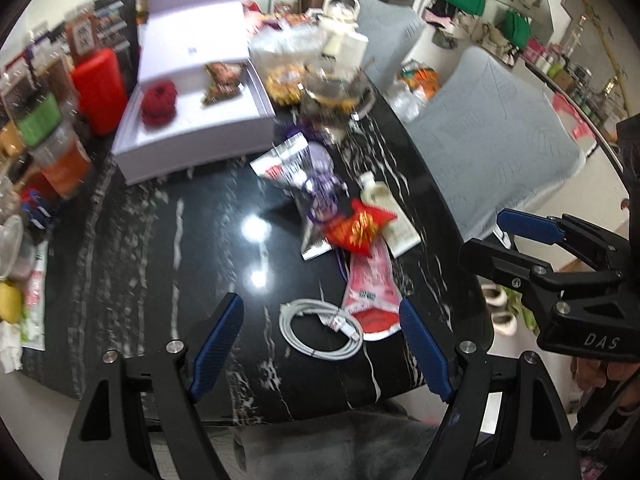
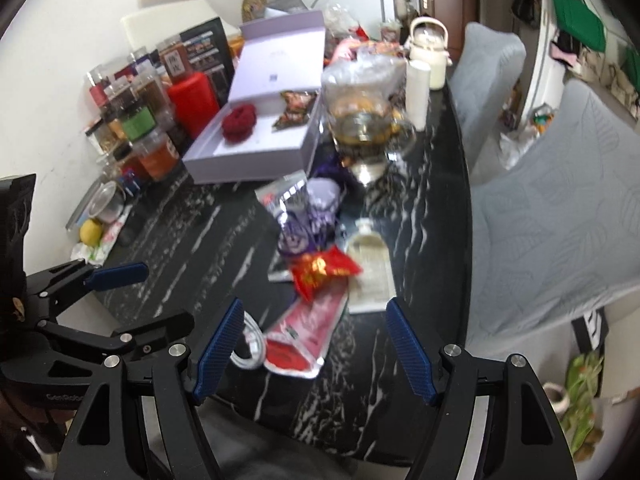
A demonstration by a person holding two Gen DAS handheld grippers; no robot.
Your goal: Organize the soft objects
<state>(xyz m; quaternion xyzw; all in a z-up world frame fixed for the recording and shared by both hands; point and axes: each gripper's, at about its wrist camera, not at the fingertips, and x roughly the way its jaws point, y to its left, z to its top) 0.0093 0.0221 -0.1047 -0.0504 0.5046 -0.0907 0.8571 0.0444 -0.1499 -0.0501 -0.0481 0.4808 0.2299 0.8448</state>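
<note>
The one clear marking is "DAS", in pale capital letters on the black body of the right gripper [image 1: 520, 236], seen at the right edge of the left wrist view. In the right wrist view the black body of the left gripper [image 2: 132, 300] bears pale lettering at the lower left edge that seems to begin "Gen", but the rest is too blurred to make out. The red snack packet [image 1: 358, 232] carries gold characters, the pink pouch [image 1: 370, 292] some print, and a jar [image 2: 176, 60] at the back a red label with dark characters; none of these can be read.
</note>
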